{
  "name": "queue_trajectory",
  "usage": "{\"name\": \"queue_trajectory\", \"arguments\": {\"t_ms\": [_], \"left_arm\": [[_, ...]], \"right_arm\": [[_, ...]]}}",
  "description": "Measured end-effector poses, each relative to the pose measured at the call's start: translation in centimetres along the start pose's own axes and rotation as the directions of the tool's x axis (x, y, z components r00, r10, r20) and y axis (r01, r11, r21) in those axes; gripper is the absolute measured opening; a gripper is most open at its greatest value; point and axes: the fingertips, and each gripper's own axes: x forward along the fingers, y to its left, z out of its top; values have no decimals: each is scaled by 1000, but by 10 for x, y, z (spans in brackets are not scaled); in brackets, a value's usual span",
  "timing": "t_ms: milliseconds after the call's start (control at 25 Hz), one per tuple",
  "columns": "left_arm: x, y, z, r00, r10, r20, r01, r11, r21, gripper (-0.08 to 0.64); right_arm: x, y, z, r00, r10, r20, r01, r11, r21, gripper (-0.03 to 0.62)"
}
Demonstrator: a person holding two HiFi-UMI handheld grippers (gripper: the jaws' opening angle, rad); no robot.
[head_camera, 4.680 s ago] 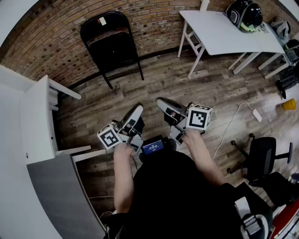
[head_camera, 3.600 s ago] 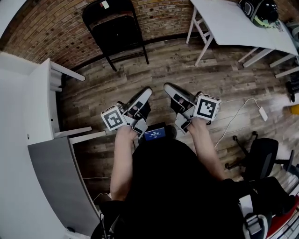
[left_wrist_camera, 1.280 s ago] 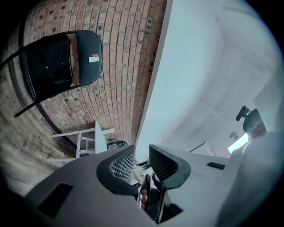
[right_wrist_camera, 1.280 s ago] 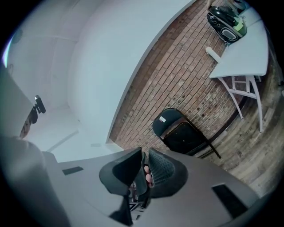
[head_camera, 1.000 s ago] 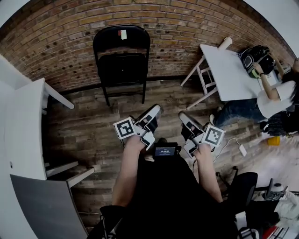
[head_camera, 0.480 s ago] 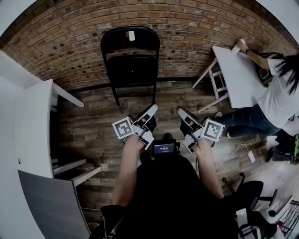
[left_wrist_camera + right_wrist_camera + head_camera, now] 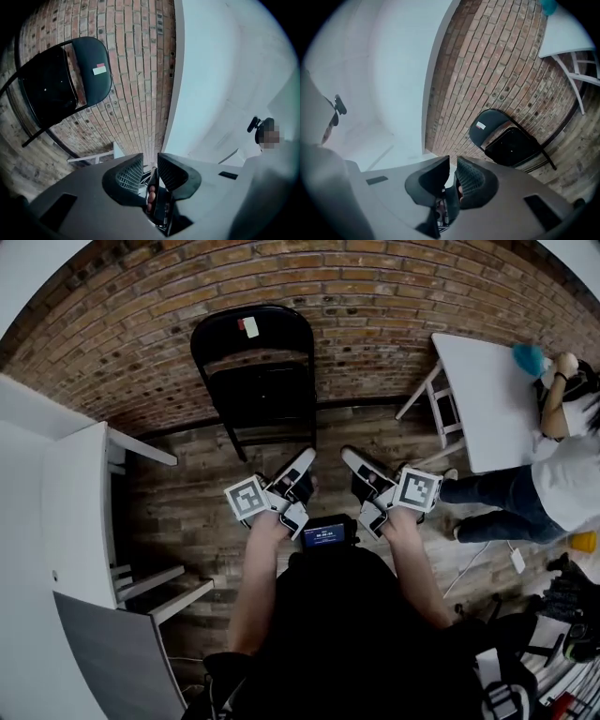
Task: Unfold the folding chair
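Forearms (image 7: pixel 251 587) outstretched toward folding chair (image 7: pixel 267 395); left gripper (image 7: pixel 150 165) fingers slightly apart, right gripper (image 7: pixel 453 169) fingers together.

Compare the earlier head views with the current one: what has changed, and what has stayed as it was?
The wearer has walked up to the folding chair, now close ahead of the left claw and right claw. A second person has come into view at the white table on the right. Unchanged: the chair leans folded at the brick wall, untouched; both claws hold nothing.

Left claw (image 7: pixel 304 460) slightly parted, right claw (image 7: pixel 348 456) closed, both empty, side by side
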Motion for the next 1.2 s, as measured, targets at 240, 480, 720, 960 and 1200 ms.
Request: {"name": "queue_trajectory", "arguments": {"t_ms": [240,480,720,960,1200], "left_arm": [[38,11,5,999,35,20,-35,999,16,107],[67,17,5,997,70,17,-70,997,43,107],[68,30,13,992,119,41,-121,991,52,107],[80,47,30,995,94,43,-96,995,32,107],[105,60,75,999,14,50,-13,1000,-14,107]], "right_arm": [[-2,-25,34,999,21,-25,-20,999,29,35],[-16,-52,61,999,24,-20,-24,999,43,35],[-13,-70,72,999,44,-12,-42,995,87,35],[2,-81,81,999,34,-23,-32,997,75,35],[28,-97,100,998,-47,-33,49,998,48,35]]}}
